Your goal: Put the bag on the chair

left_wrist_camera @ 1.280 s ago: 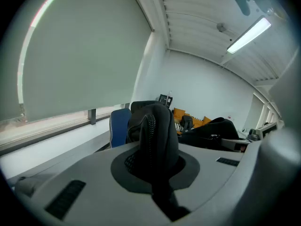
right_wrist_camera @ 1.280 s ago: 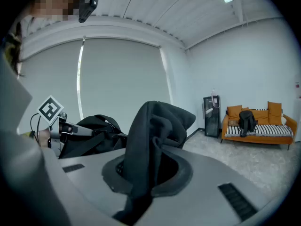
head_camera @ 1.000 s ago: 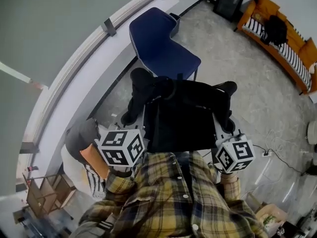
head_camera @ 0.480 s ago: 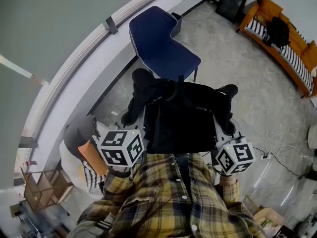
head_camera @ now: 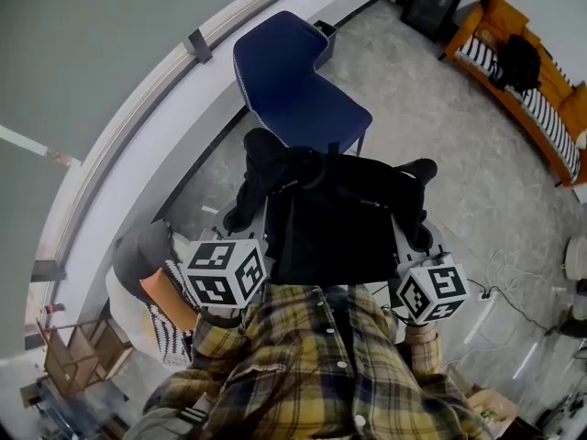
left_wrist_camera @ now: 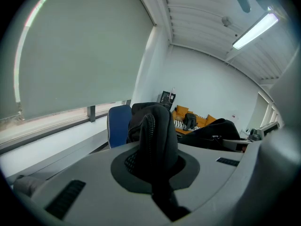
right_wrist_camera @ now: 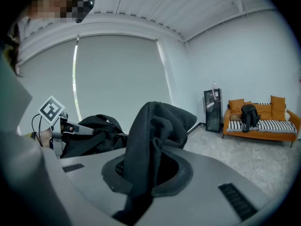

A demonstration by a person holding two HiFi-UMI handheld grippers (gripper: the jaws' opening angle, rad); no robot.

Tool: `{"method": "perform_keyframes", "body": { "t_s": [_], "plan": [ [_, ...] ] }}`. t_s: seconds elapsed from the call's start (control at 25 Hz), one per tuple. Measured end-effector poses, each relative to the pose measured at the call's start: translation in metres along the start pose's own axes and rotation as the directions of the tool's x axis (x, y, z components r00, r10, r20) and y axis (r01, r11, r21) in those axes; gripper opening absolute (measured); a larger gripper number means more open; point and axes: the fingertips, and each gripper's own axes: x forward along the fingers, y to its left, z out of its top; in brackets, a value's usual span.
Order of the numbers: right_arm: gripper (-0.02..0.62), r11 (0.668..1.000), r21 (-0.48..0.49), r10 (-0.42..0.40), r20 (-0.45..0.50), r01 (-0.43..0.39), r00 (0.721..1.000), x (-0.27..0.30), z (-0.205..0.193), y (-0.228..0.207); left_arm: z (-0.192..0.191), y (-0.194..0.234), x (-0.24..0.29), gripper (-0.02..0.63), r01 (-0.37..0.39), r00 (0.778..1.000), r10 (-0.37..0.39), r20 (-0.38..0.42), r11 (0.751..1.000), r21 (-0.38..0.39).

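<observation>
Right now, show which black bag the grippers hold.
The black bag pinched between left gripper and right gripper, before the blue chair; the other bag sits on the orange sofa.

Gripping the bag (head_camera: 339,211) at lower centre with left hand-held gripper (head_camera: 238,232) and right hand-held gripper (head_camera: 419,241), jaws clamped, plaid-sleeved arms (head_camera: 204,351) tucked close.

Office lounge: orange sofa (right_wrist_camera: 277,125), blue chair (head_camera: 303,90), ceiling strip light (left_wrist_camera: 256,29)
</observation>
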Motion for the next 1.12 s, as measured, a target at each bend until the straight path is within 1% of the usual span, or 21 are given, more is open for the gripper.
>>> {"method": "perform_keyframes", "body": {
  "t_s": [0.36, 0.64, 0.84, 1.12],
  "plan": [
    [0.044, 1.000, -0.002, -0.014, -0.011, 0.014, 1.000, 0.086, 0.051, -0.023, 0.062, 0.037, 0.075, 0.034, 0.014, 1.000, -0.014, -0.010, 1.000, 0.003],
    [0.044, 1.000, 0.012, -0.027, -0.020, 0.027, 0.999, 0.159, 0.082, -0.026, 0.105, 0.080, 0.126, 0.034, 0.023, 0.999, -0.023, -0.032, 1.000, 0.016],
    [0.044, 0.999, 0.026, -0.033, -0.043, 0.034, 0.999, 0.183, 0.084, -0.031, 0.112, 0.093, 0.145, 0.034, 0.027, 0.998, -0.025, -0.062, 0.999, 0.028],
    [0.044, 0.998, 0.043, -0.051, -0.057, 0.053, 0.997, 0.190, 0.070, -0.039, 0.100, 0.095, 0.159, 0.034, 0.040, 0.995, -0.035, -0.088, 0.998, 0.046]
  ]
}}
